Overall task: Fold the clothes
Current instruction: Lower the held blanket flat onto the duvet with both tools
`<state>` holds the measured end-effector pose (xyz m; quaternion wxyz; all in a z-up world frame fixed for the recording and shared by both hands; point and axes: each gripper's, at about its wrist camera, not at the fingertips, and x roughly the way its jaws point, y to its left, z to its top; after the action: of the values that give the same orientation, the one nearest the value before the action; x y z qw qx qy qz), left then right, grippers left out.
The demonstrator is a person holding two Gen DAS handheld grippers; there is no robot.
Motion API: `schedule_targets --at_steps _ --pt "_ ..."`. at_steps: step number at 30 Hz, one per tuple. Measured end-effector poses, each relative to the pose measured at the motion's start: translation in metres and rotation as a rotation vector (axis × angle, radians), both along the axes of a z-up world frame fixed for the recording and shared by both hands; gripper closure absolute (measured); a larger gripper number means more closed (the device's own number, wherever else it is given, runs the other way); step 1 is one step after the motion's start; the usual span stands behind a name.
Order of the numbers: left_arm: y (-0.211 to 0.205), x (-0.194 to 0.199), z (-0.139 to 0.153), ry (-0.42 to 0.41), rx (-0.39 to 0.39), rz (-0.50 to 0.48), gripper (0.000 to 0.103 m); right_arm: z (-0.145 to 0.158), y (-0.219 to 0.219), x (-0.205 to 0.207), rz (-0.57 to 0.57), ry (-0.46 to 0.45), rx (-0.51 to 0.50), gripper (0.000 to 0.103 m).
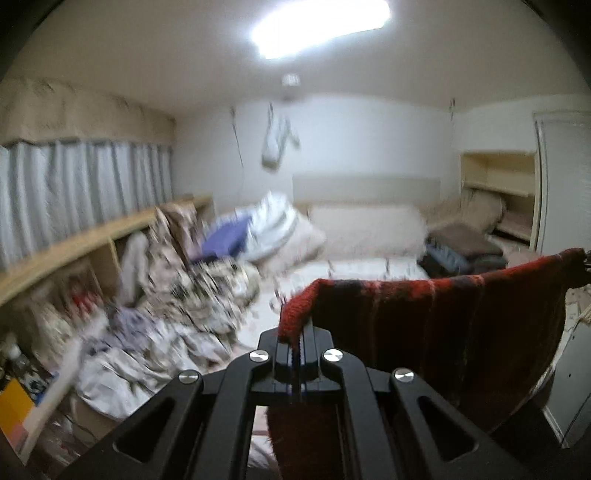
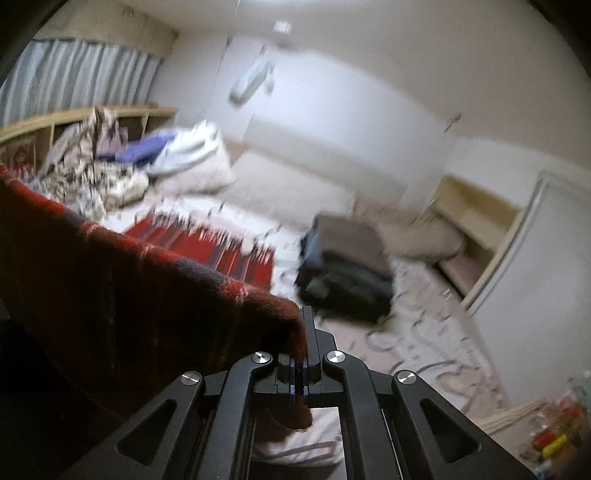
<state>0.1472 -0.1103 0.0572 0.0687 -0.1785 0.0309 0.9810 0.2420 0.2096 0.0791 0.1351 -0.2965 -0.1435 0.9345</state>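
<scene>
Red plaid garment (image 1: 424,325): hanging stretched in the air above the bed (image 2: 424,325), far hem trailing on the mattress. Being lifted and spread for a fold; next, lowering flat, edges aligned. Left gripper (image 1: 297,345), right gripper (image 2: 301,354): each pinching one top corner between closed jaws.

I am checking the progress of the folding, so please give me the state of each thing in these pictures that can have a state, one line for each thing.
left gripper: shut on a corner of the red plaid cloth.
right gripper: shut on another corner of it.
red plaid cloth: lifted, stretched between both grippers, not yet folded.
dark clothes stack: folded, lying on the bed.
patterned laundry heap: crumpled, unfolded.
curtains: drawn shut.
ceiling light: on.
</scene>
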Motion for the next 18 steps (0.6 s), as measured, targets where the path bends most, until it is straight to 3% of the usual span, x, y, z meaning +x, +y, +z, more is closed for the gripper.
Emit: schedule_targets --at_steps 5,12,18 --pt "0.014 -0.084 -0.046 -0.154 0.017 0.006 0.1 -0.05 0.024 -0.088 0.023 -0.147 -0.13 0.102" --pt "0.032 -0.192 -0.103 -0.323 0.02 0.031 0.1 -0.114 0.043 -0.198 0.023 -0.285 -0.186 0.102" --pt "0.043 -0.273 -0.153 -0.421 -0.028 0.059 0.1 -0.169 0.057 -0.279 -0.021 -0.366 -0.215 0.102"
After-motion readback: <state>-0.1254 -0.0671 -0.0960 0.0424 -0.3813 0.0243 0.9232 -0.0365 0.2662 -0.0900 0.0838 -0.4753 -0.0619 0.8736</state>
